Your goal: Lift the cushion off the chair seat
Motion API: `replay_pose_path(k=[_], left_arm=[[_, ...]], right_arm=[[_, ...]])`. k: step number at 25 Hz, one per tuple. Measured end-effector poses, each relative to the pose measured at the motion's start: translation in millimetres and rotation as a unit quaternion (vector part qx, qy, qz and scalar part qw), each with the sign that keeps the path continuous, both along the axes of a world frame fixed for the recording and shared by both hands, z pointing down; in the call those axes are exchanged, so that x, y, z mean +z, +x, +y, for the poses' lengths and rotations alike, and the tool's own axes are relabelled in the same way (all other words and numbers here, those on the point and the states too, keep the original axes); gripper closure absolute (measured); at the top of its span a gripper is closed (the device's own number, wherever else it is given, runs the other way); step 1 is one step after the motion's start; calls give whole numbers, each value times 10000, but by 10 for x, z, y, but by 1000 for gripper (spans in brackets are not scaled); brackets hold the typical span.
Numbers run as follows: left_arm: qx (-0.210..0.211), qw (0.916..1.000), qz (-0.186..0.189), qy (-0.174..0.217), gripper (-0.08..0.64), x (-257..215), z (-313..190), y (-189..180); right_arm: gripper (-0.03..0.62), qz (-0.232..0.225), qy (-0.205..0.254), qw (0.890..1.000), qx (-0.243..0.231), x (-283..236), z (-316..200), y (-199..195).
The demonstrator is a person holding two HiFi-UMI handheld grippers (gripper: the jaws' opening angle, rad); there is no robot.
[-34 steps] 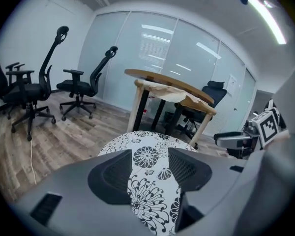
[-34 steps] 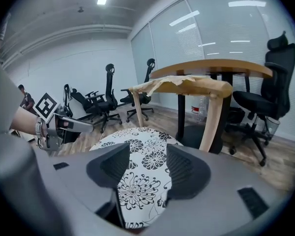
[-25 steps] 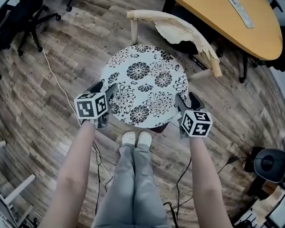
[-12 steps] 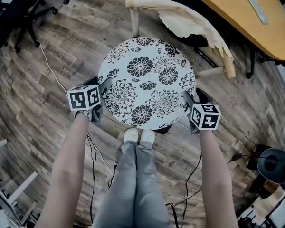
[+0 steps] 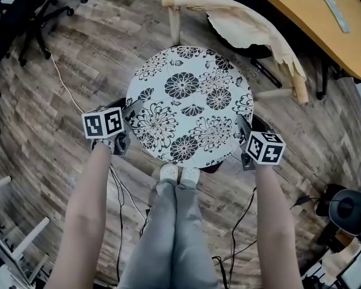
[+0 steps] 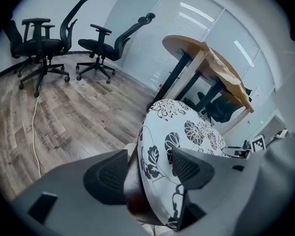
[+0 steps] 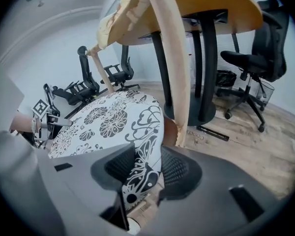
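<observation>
The right gripper (image 7: 148, 154) has just been closing, and its jaws now pinch the thin edge of the cushion (image 5: 189, 104); the left gripper (image 6: 150, 156) has its jaws apart around the far edge, and I don't think they squeeze yet; the brown seat (image 6: 135, 191) rim sits between those left jaws too, under the cloth; the cushion lies flat on the seat, round and flowery, with a gripper at each side.

What could go wrong, I think: the left jaws may bite the seat as well as the cushion, so the chair comes up or the cushion stays stuck; the right jaws hold only a small bit of edge, so it may slip out; if one side goes up first, the cushion may sag and slide off; a cable (image 5: 66, 83) lies on the floor near the feet.

From above, the marker cubes cover both jaws; the cushion hides nearly all of the seat; I can't tell if ties hold the cushion down; the chair's legs are out of sight.
</observation>
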State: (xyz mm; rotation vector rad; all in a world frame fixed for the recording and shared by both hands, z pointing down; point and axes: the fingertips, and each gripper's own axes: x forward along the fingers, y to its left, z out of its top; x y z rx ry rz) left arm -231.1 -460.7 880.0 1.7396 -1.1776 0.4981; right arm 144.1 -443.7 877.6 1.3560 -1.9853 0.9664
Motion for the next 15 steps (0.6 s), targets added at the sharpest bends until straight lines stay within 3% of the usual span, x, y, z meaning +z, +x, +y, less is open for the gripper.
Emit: replay_pose_path(k=[3, 8, 10, 12, 15], left_arm=[[24, 10000, 39, 6, 281, -19, 6, 2], [-202, 9995, 227, 58, 285, -110, 32, -13], [-189, 9992, 316, 174, 365, -171, 35, 18], [-164, 9988, 354, 309, 382, -240, 36, 49], [-257, 9979, 446, 396, 482, -327, 50, 57]], right_arm=[[506, 149, 128, 9997, -153, -47, 0, -83], [534, 102, 191, 9996, -198, -141, 12, -110], [535, 100, 232, 9994, -231, -177, 10, -118], [537, 106, 267, 9993, -245, -211, 13, -135], [538, 66, 300, 9993, -218, -262, 35, -148]])
